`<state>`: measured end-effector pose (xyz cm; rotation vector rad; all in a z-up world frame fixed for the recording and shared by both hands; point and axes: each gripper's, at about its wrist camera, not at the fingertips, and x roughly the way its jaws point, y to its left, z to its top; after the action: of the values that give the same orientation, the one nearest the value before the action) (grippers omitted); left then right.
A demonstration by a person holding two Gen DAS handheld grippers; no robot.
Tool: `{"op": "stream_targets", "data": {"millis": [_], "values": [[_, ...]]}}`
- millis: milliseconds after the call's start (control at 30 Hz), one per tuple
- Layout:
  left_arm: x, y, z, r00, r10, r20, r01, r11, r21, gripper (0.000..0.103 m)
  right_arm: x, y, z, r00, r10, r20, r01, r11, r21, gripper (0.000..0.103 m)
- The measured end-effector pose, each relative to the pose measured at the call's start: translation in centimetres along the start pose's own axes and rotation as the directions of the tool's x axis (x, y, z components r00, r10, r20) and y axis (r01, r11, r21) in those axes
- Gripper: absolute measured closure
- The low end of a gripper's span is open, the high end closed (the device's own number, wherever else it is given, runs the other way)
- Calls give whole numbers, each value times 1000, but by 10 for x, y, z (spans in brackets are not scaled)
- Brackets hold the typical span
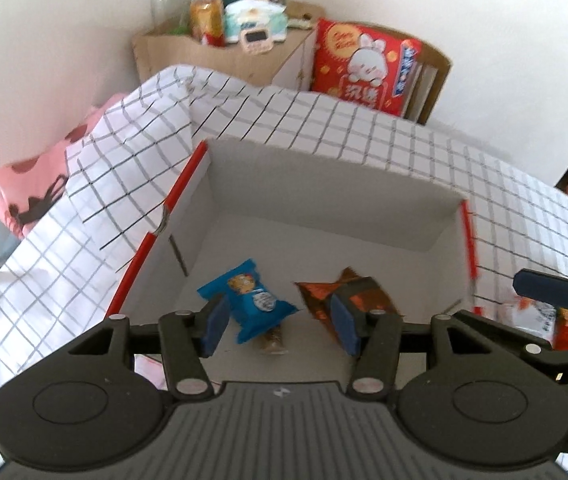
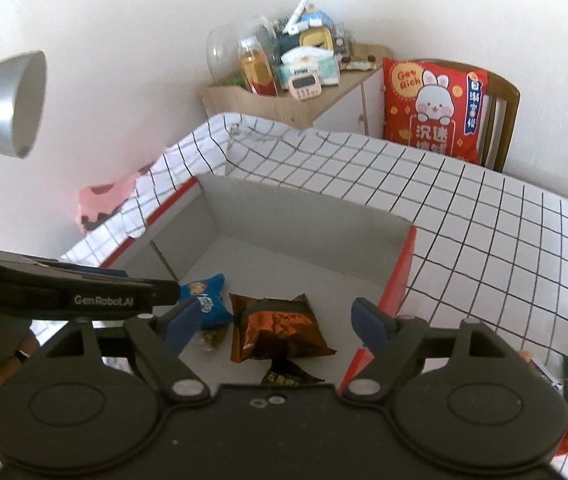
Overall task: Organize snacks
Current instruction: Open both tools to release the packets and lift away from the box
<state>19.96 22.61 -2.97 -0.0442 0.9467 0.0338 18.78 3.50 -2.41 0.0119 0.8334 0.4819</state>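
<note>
White walls all round, with a small wooden cabinet [image 2: 279,104] in the corner piled with bottles and clutter, and a red bunny cushion [image 2: 432,108] propped on a chair beside it. The tabletop [image 2: 484,216] is covered in a white cloth with a black grid. On it sits an open white box [image 1: 324,200] with red edges. Inside on the box floor: a blue snack pack [image 1: 249,300], a brown-orange snack pack [image 2: 277,328] just beside it, plus a small dark packet [image 2: 290,378] nearer the camera. The left gripper [image 1: 279,322] hangs above the blue pack, fingers about halfway apart, holding nothing. The right gripper [image 2: 279,322] is over the brown one, fingers wide apart, also empty.
</note>
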Motion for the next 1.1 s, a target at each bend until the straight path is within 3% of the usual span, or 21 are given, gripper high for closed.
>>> {"op": "stream_targets", "data": {"millis": [467, 667, 733, 800, 933, 1100], "values": [[-65, -53, -24, 985, -95, 145, 85, 993, 78, 32, -83, -15, -17, 991, -2, 137, -4, 999, 41, 14], [-73, -76, -35, 979, -134, 155, 119, 988, 101, 32, -114, -29, -38, 984, -39, 176, 32, 999, 41, 11], [-76, -85, -41, 976, -151, 159, 134, 984, 113, 32, -123, -37, -47, 982, -56, 181, 45, 997, 63, 2], [-79, -95, -46, 972, -162, 172, 142, 982, 124, 32, -133, -48, -55, 981, -61, 187, 44, 995, 94, 2], [-82, -116, -60, 963, -185, 198, 158, 977, 143, 22, -150, -71, -76, 978, -82, 194, 54, 987, 149, 0], [-73, -142, -72, 961, -232, 149, 209, 966, 155, 22, -170, -100, -106, 970, -166, 180, 131, 973, 192, 0]]}}
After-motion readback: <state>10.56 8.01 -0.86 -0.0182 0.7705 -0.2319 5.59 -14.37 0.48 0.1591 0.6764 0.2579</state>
